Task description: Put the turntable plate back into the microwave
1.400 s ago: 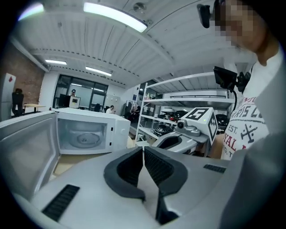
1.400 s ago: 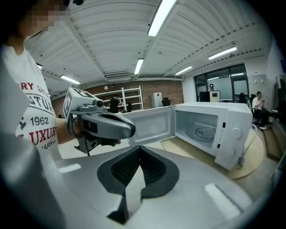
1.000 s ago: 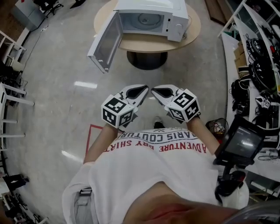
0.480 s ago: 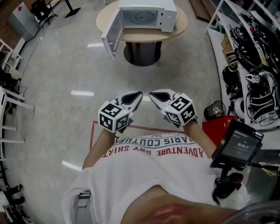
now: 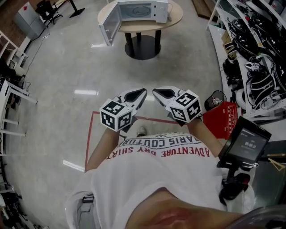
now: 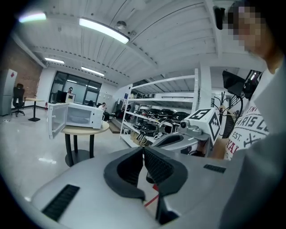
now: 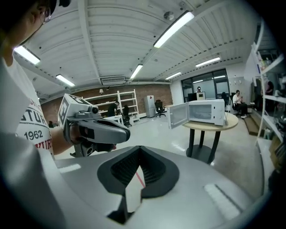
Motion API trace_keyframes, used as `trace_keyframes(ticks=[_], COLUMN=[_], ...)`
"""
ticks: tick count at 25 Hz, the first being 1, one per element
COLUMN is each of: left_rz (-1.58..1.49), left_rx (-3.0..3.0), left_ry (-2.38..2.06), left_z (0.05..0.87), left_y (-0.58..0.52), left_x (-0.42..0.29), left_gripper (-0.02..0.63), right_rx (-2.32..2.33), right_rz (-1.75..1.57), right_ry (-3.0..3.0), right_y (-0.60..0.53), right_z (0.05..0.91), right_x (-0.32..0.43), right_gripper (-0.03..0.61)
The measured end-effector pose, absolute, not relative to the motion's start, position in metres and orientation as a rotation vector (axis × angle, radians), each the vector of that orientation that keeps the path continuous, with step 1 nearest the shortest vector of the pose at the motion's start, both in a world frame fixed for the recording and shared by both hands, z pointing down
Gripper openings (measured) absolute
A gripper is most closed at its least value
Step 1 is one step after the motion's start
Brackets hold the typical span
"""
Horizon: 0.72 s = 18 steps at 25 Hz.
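Observation:
The white microwave (image 5: pixel 139 10) stands on a round wooden table (image 5: pixel 174 18) at the top of the head view, its door (image 5: pixel 108 24) swung open to the left. Its cavity is too small here to tell whether a turntable plate lies inside. Both grippers are held side by side in front of the person's chest, far from the microwave. My left gripper (image 5: pixel 143 91) is shut and empty, and so is my right gripper (image 5: pixel 154 91). The left gripper view has the microwave (image 6: pixel 80 115) far off at the left. In the right gripper view the microwave (image 7: pixel 205 112) sits at the right.
Shelves (image 5: pixel 254 53) crowded with cables and gear run along the right side. A red box (image 5: pixel 222 118) sits on the floor near my right arm. A screen on a mount (image 5: pixel 244 145) is at the lower right. Red tape (image 5: pixel 90 134) marks the floor; white racks (image 5: pixel 9 96) line the left.
The person has backed away from the microwave, which now looks smaller and higher in the head view. Both grippers have stayed shut and close together.

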<state>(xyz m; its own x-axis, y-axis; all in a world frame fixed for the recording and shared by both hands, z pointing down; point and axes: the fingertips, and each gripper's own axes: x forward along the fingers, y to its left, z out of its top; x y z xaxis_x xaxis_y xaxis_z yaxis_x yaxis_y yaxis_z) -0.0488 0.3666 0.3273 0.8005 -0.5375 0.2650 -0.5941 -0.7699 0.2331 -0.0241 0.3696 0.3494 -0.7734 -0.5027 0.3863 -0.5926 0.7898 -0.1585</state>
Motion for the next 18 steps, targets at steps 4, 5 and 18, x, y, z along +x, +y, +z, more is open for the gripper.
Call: trace_keyframes(ticks=[4, 5, 18], left_rz=[0.262, 0.269, 0.293], left_rx=[2.689, 2.691, 2.717], left_ry=[-0.847, -0.850, -0.859], left_z=[0.328, 0.328, 0.311], left_y=[0.444, 0.460, 0.536], left_x=[-0.006, 0.002, 0.036], left_gripper=[0.011, 0.011, 0.011], right_rx=[0.851, 0.846, 0.848], right_rz=[0.431, 0.413, 0.316], right_ry=[-2.674, -2.675, -2.712], right_y=[0.444, 0.460, 0.542], right_z=[0.352, 0.351, 0.330], right_x=[0.018, 0.025, 0.052], right_gripper=[0.000, 0.000, 0.000])
